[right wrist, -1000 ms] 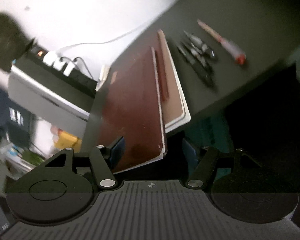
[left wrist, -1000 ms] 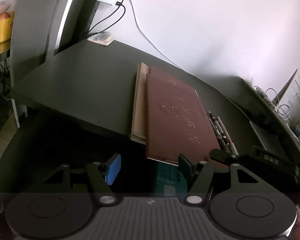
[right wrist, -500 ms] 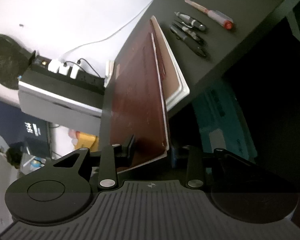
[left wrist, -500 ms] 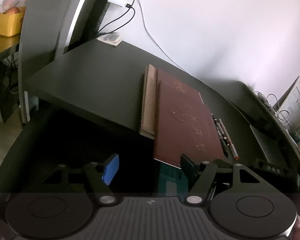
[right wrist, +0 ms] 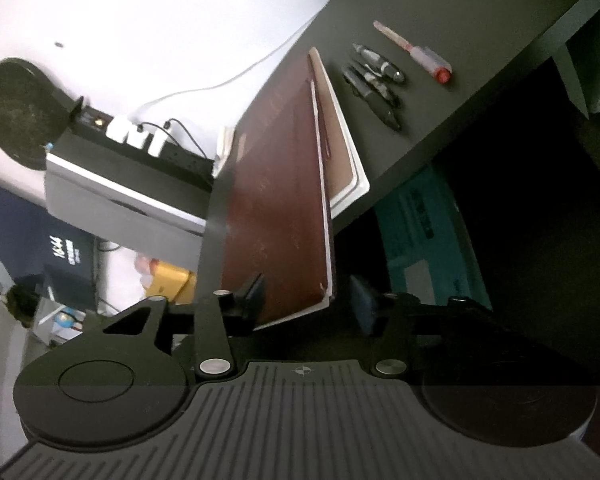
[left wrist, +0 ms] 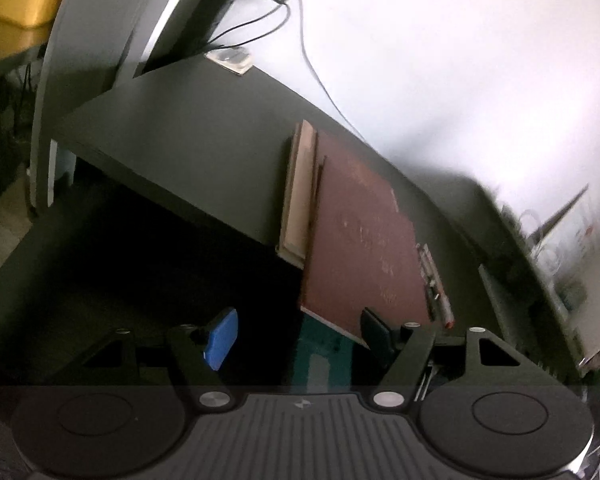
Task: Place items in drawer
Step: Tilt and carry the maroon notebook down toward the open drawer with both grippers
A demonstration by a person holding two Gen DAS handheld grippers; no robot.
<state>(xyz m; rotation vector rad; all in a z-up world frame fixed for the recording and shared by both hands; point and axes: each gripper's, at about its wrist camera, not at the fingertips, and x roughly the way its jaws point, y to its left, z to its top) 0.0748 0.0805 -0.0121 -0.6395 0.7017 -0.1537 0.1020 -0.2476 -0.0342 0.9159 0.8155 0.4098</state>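
Maroon book (right wrist: 276, 200) sits between the right gripper (right wrist: 308, 300)'s parted fingers, seemingly ungripped; left gripper (left wrist: 300, 330) gapes wide beside it.

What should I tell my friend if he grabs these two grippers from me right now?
Left gripper: open and empty, held off the front edge of the dark desk.
Right gripper: open, fingers either side of the overhanging corner of the dark red hardcover book, with a gap at one finger.
The book lies on a tan notebook on the desk. The black pens and the red-capped pen lie beside them.
Done: nothing is put away yet.
Left: grip the book, then put every item in the drawer, which is not in view.
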